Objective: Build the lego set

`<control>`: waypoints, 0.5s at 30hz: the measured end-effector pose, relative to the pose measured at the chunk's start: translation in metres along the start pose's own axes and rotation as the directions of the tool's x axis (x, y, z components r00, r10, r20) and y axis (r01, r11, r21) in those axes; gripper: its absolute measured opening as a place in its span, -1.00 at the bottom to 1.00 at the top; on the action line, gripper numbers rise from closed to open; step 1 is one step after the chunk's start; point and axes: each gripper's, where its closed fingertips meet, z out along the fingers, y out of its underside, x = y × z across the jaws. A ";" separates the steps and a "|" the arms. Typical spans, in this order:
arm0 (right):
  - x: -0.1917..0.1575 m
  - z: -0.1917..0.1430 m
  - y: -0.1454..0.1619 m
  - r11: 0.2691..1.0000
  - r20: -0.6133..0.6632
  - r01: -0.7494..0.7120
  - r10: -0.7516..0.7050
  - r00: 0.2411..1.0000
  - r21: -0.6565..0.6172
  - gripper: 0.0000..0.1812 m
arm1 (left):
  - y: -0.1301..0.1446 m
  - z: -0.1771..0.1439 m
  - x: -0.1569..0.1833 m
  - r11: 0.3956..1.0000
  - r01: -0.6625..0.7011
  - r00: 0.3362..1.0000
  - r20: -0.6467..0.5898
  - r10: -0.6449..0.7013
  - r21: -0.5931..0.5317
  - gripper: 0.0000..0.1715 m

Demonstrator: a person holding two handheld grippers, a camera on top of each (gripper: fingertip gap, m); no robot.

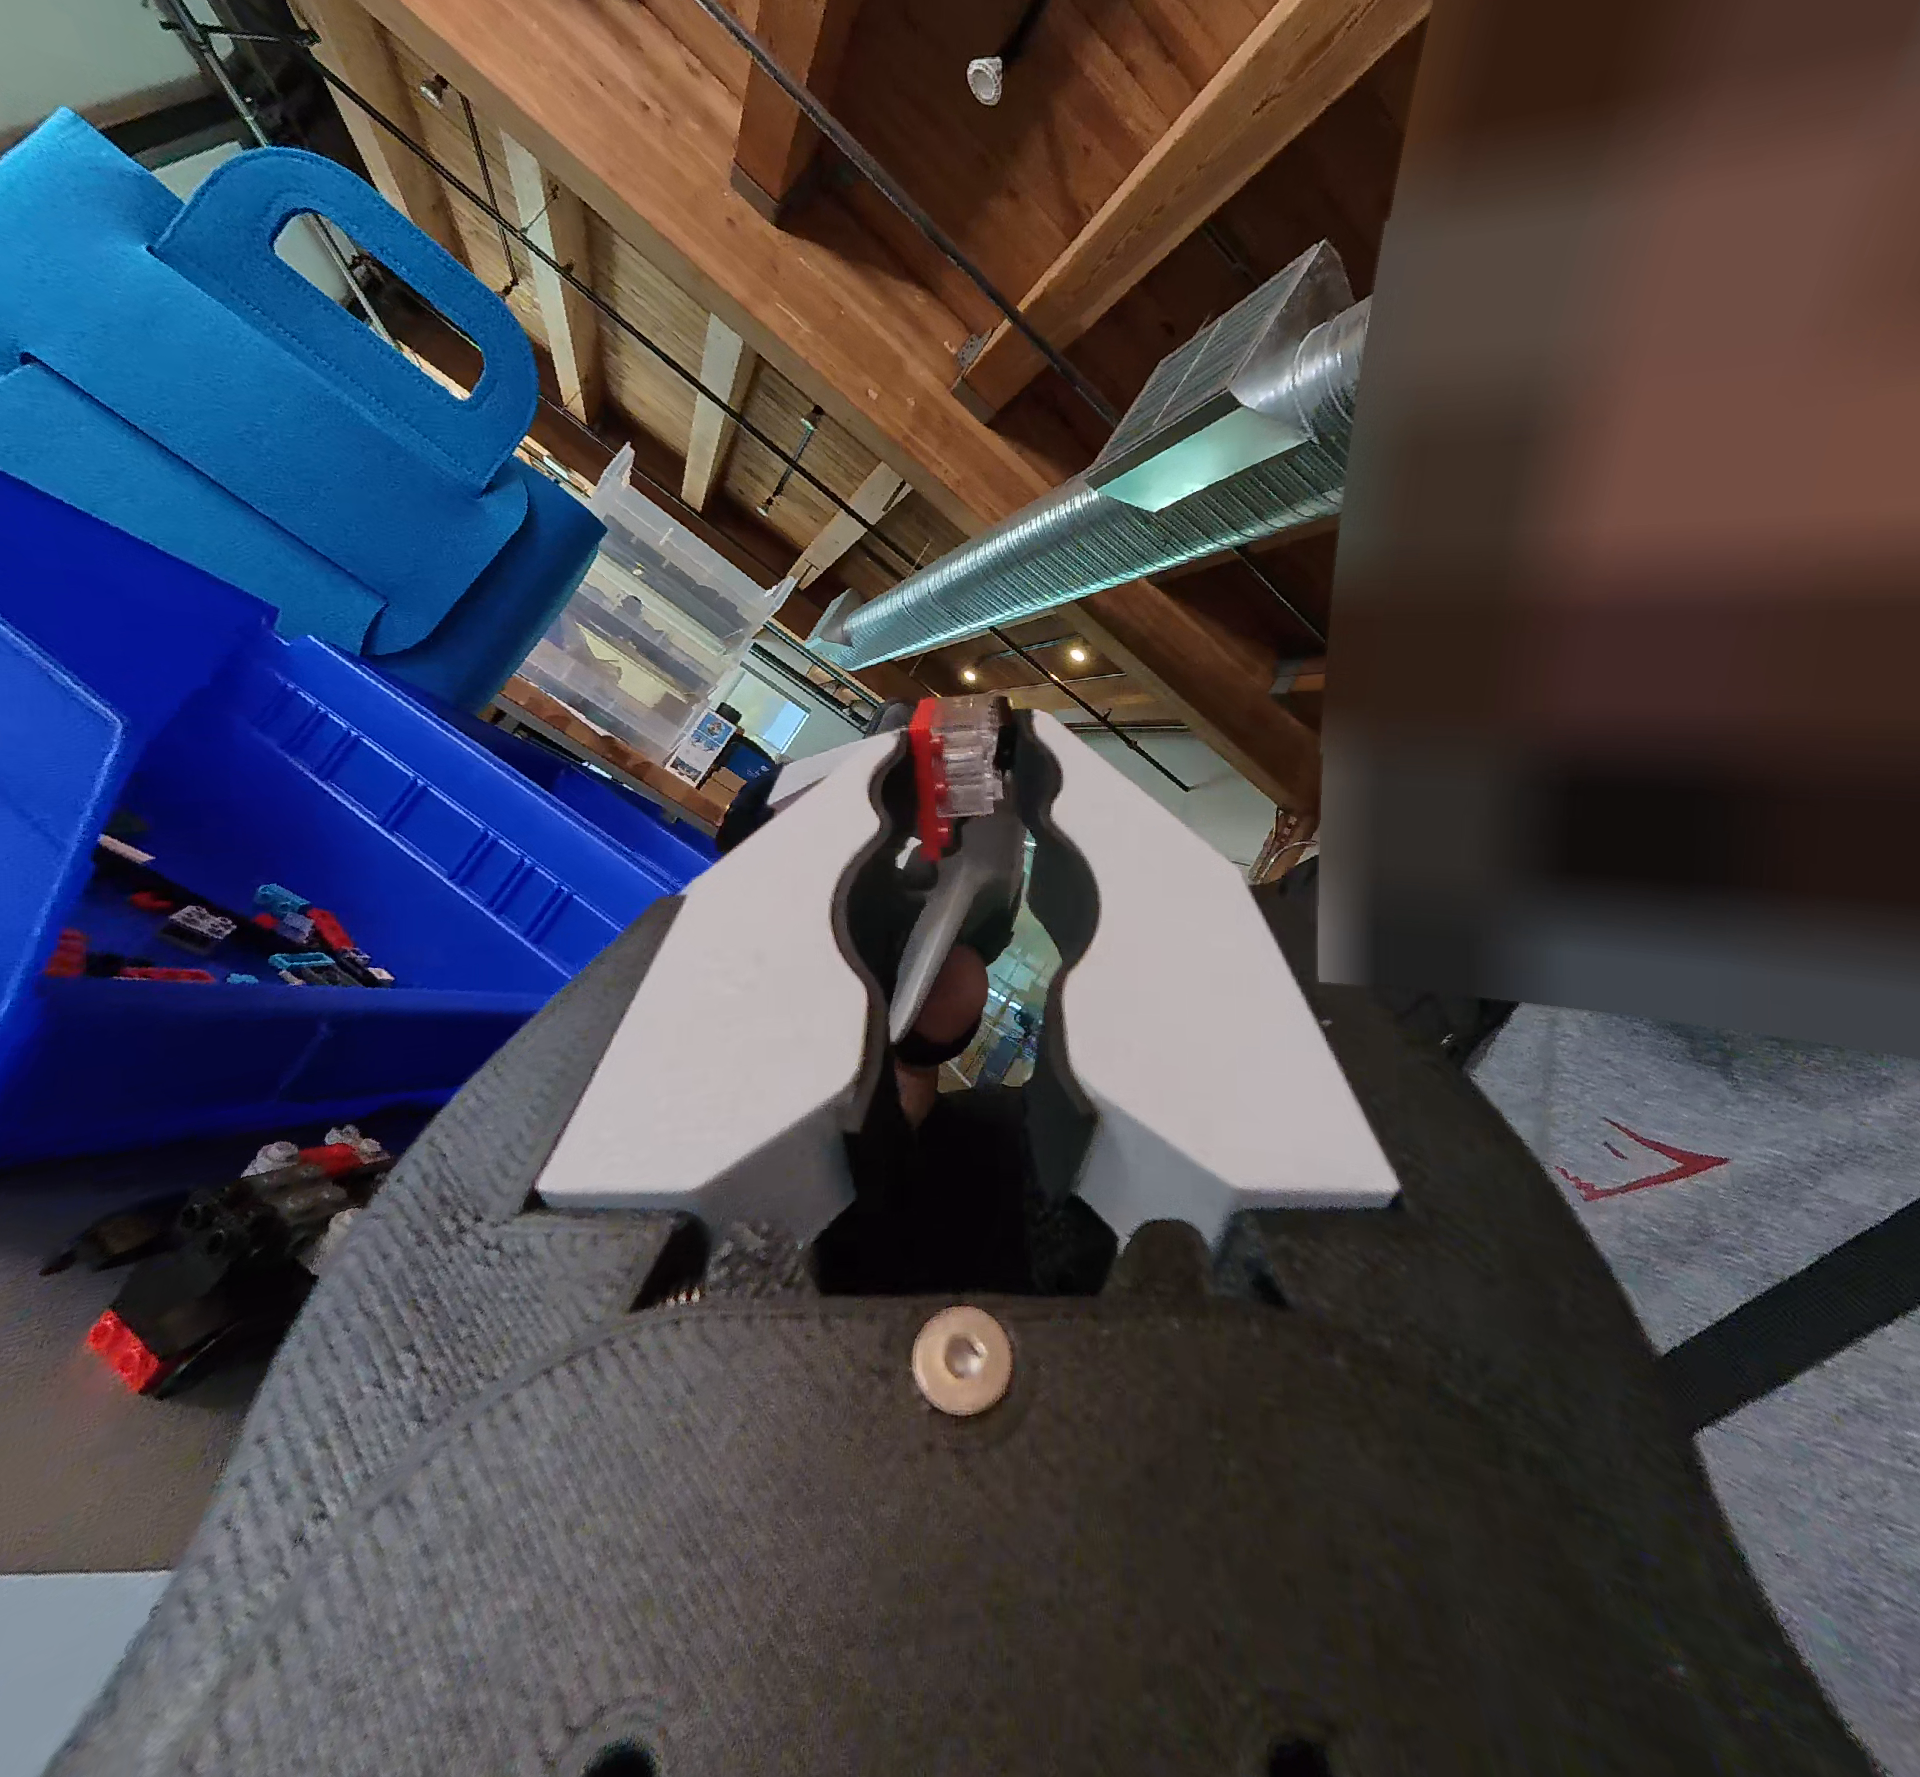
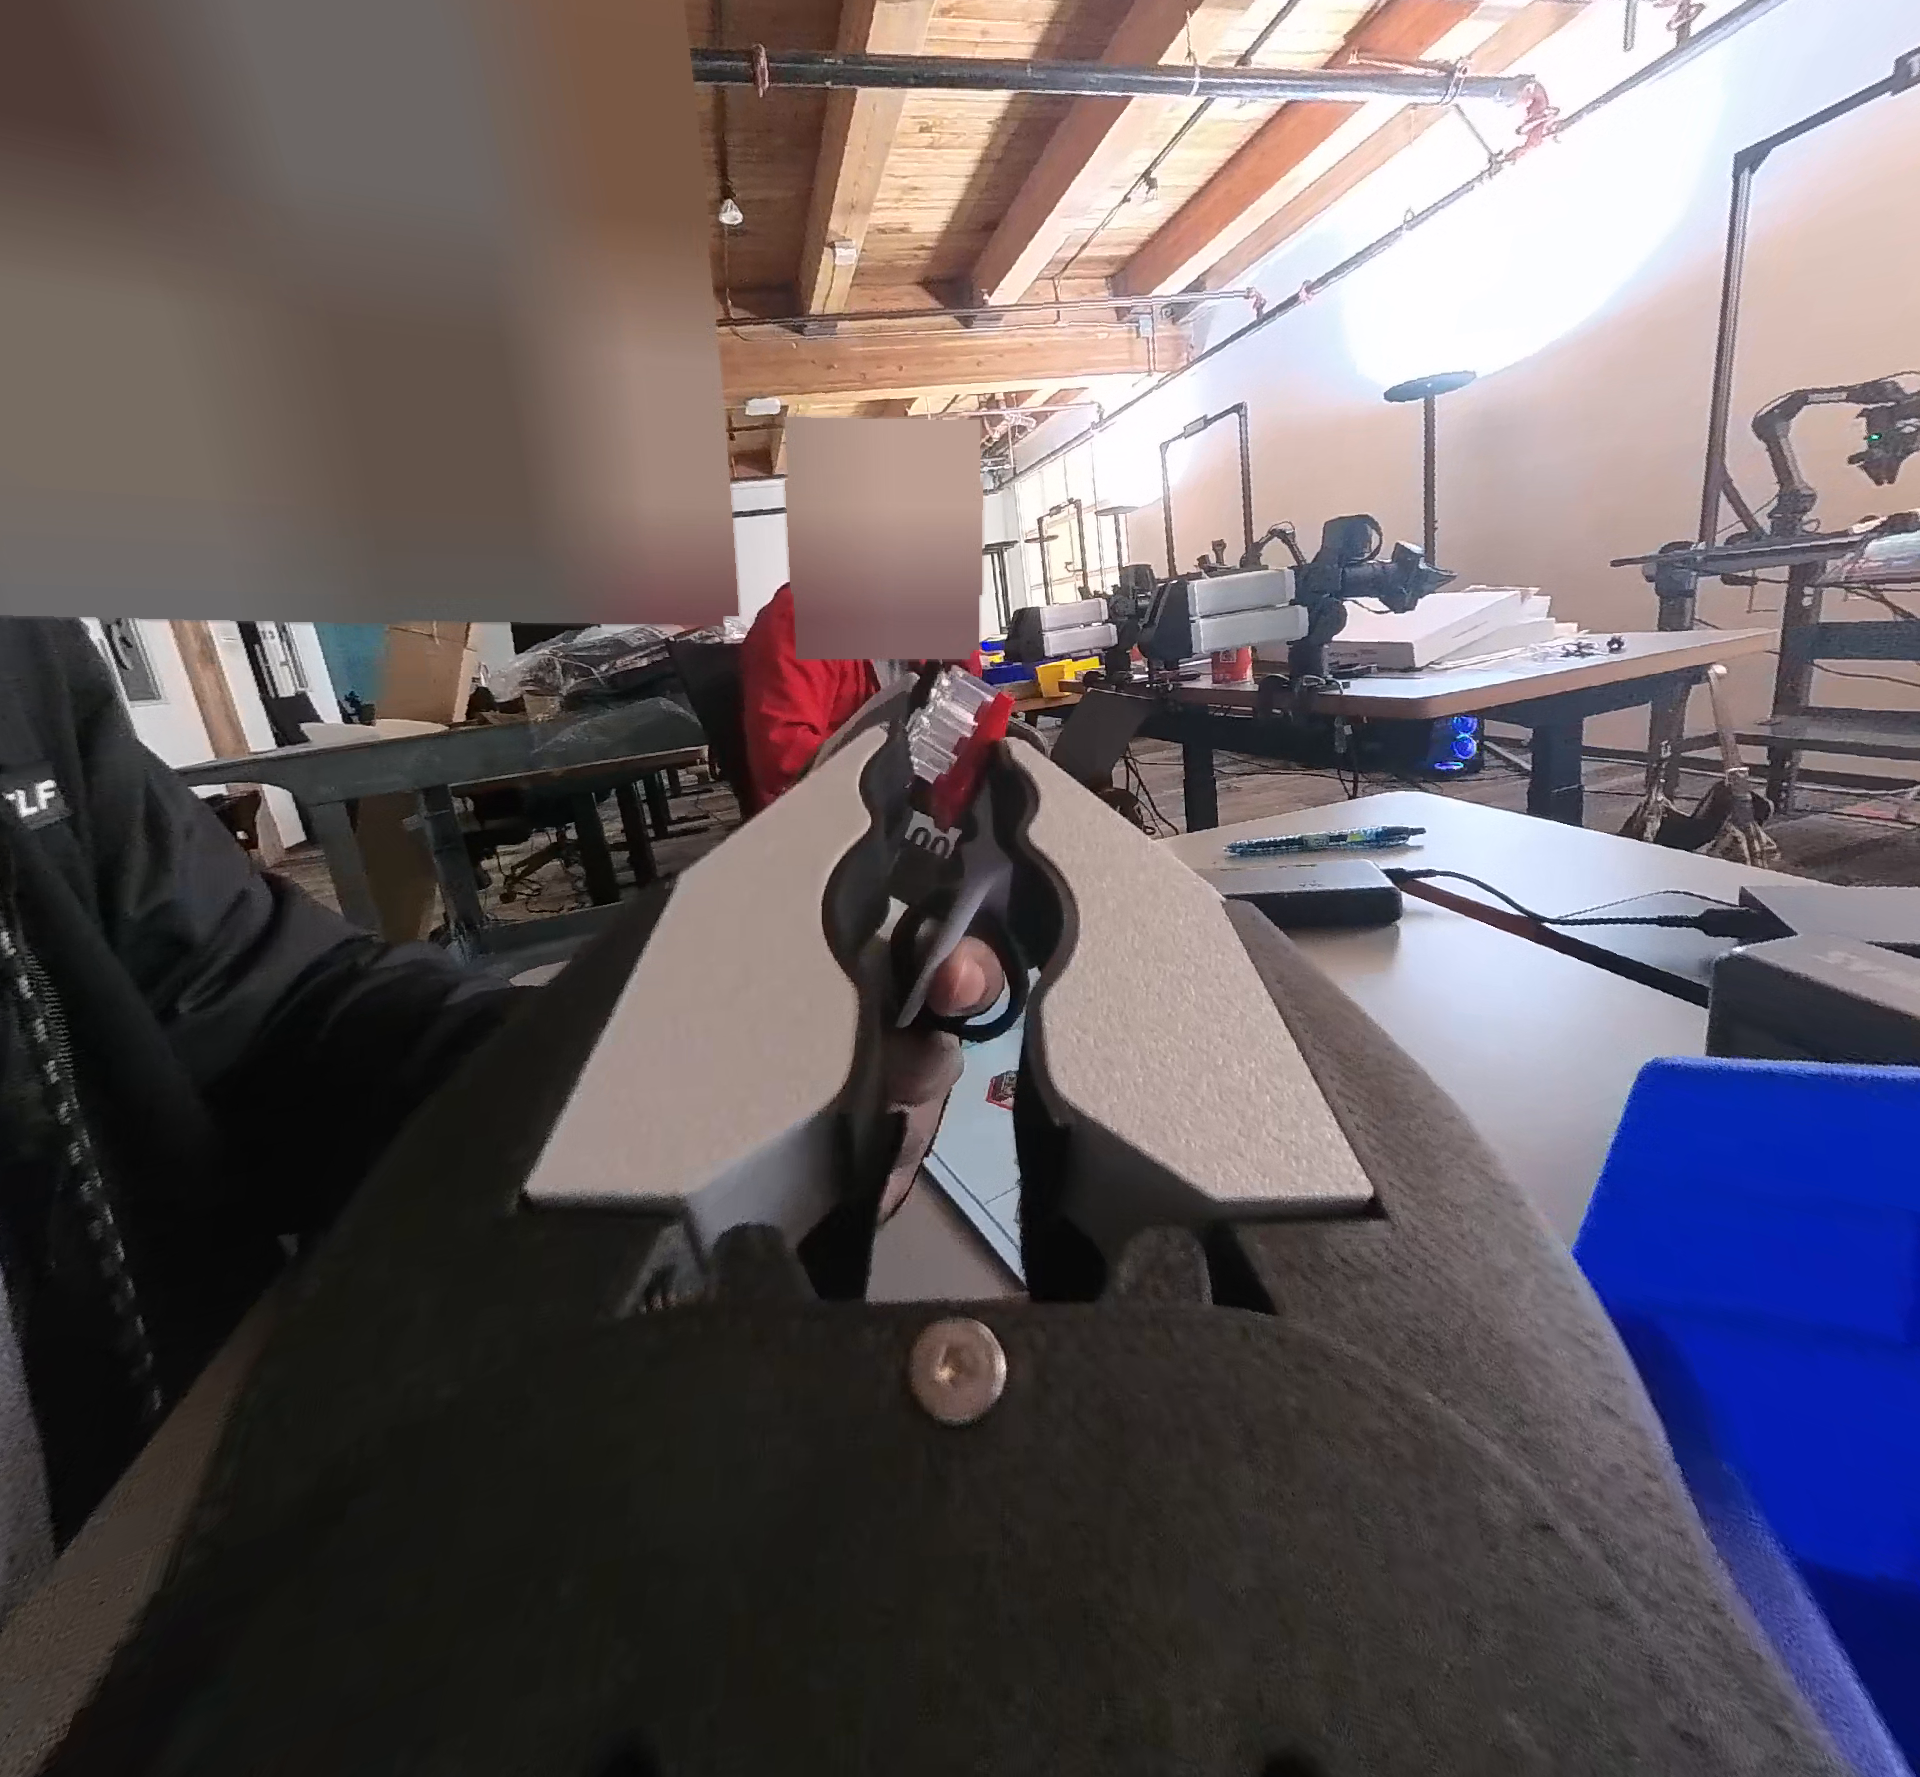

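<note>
Both grippers are raised off the table, tips meeting on one small assembly. In the left wrist view my left gripper (image 1: 968, 740) is shut on a red plate with clear bricks (image 1: 951, 777) at its fingertips. In the right wrist view my right gripper (image 2: 951, 735) is shut on the same red-and-clear assembly (image 2: 971, 756). Through each gripper's gap I see a grey finger of the other gripper (image 1: 951, 927) and the hand behind it (image 2: 961, 984). A partly built black and red model (image 1: 208, 1254) lies on the grey table at the lower left.
A blue bin (image 1: 343, 792) with several loose bricks stands left, a blue felt bag (image 1: 260, 439) behind it. In the right wrist view a blue bin corner (image 2: 1745, 1312), a black power bank (image 2: 1314, 896) with cable and a pen (image 2: 1320, 839) lie right. A dark sleeve (image 2: 156, 948) is at left.
</note>
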 end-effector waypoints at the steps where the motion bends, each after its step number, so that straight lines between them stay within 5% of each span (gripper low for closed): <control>1: -0.001 0.000 0.000 1.000 0.005 0.004 -0.004 1.000 -0.002 -0.81 | 0.000 0.000 0.000 1.000 0.003 1.000 -0.004 -0.003 -0.002 -0.79; 8: -0.004 -0.002 0.001 0.999 0.059 0.004 -0.002 0.998 -0.032 -0.81 | 0.003 0.000 0.002 0.999 -0.015 1.000 -0.005 0.015 -0.031 -0.79; 15: -0.004 -0.005 -0.005 0.996 0.105 -0.077 0.082 0.991 -0.055 -0.65 | 0.008 -0.001 -0.001 0.960 -0.226 0.967 0.080 0.242 -0.167 -0.78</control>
